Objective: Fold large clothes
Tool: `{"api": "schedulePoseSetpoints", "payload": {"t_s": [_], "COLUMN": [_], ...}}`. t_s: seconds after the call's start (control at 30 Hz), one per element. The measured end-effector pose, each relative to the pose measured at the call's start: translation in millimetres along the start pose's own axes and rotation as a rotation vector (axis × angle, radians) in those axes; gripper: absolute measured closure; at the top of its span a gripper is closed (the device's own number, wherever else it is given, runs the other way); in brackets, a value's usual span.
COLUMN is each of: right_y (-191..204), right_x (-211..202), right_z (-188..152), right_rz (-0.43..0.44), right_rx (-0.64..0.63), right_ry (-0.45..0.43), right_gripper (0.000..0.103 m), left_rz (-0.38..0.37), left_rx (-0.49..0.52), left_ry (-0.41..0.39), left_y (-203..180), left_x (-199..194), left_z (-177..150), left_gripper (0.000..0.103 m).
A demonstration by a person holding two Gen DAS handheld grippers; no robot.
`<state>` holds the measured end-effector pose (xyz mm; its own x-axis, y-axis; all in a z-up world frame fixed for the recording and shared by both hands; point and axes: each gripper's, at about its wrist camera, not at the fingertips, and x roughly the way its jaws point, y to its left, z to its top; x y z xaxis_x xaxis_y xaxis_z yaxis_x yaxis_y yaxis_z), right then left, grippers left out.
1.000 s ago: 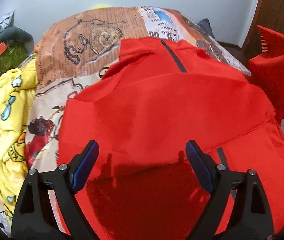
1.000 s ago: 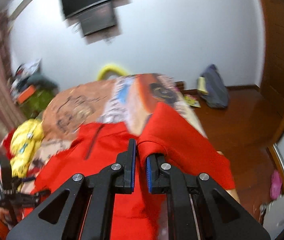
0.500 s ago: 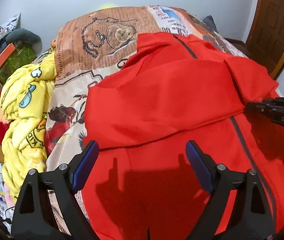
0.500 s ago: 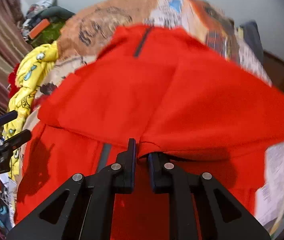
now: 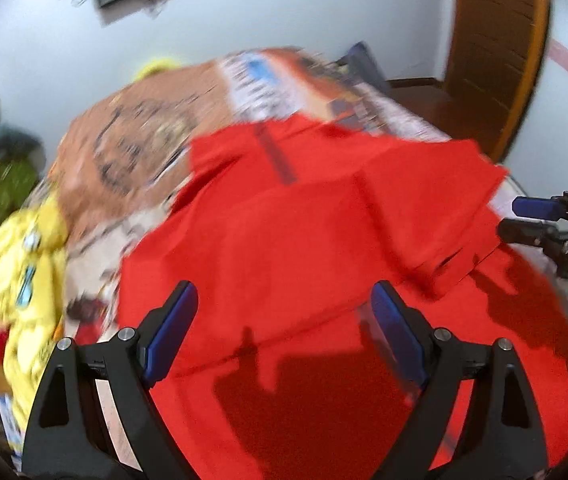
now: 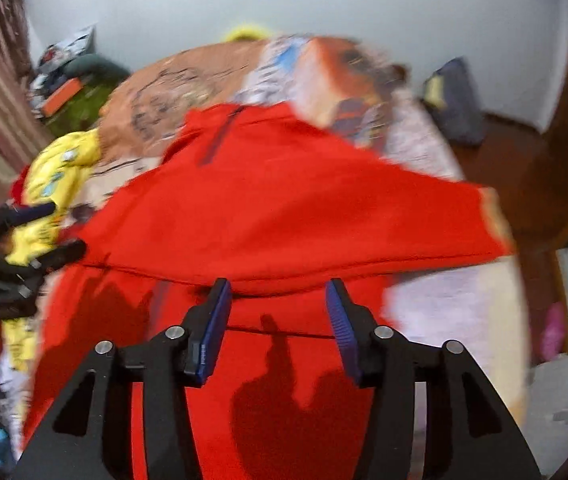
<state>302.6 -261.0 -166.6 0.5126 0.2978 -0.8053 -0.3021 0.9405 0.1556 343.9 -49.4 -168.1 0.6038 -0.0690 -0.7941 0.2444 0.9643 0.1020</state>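
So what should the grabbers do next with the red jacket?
Probably reach for the bottom edge of the red jacket and fold it up. Both sleeves already lie across its middle, and the left gripper and right gripper are open and holding nothing, so the long lower half looks like what's left.

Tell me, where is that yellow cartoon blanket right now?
The yellow cartoon blanket is bunched at the bed's left edge in both views, just left of the red jacket.
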Motion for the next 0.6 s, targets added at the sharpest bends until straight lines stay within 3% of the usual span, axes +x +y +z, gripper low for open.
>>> {"api": "schedulePoseSetpoints", "payload": {"t_s": [0.2, 0.27, 0.43, 0.5, 0.6], "right_y": [-52.5, -66.6, -93.0, -98.8, -101.5], "right_x": [-11.3, -10.5, -11.5, -13.3, -13.1], "right_z": [-18.3, -23.9, -38.5, -44.5, -49.1], "right_rz": [-0.071, -0.070, -0.075, -0.073, -0.065], "right_rx": [0.105, 0.152, 0.235, 0.250, 0.263], "right_ry": [-0.002, 0.010, 0.027, 0.029, 0.030], "right_gripper": [0.056, 0.056, 0.056, 0.056, 0.056], "left_rz": [-0.137, -0.149, -0.162, -0.149, -0.160], "left_rx": [0.147, 0.213, 0.319, 0.333, 0.325], "left_ry": [-0.018, 0.002, 0.090, 0.106, 0.134], "left_y": [-74.3, -101.4, -152.0, -161.9, -168.7], "left_x": [21.5, 36.4, 81.9, 97.4, 118.3], "left_z": [36.9, 42.6, 46.9, 49.2, 51.9], "left_gripper": [0.015, 0.015, 0.033, 0.034, 0.046]}}
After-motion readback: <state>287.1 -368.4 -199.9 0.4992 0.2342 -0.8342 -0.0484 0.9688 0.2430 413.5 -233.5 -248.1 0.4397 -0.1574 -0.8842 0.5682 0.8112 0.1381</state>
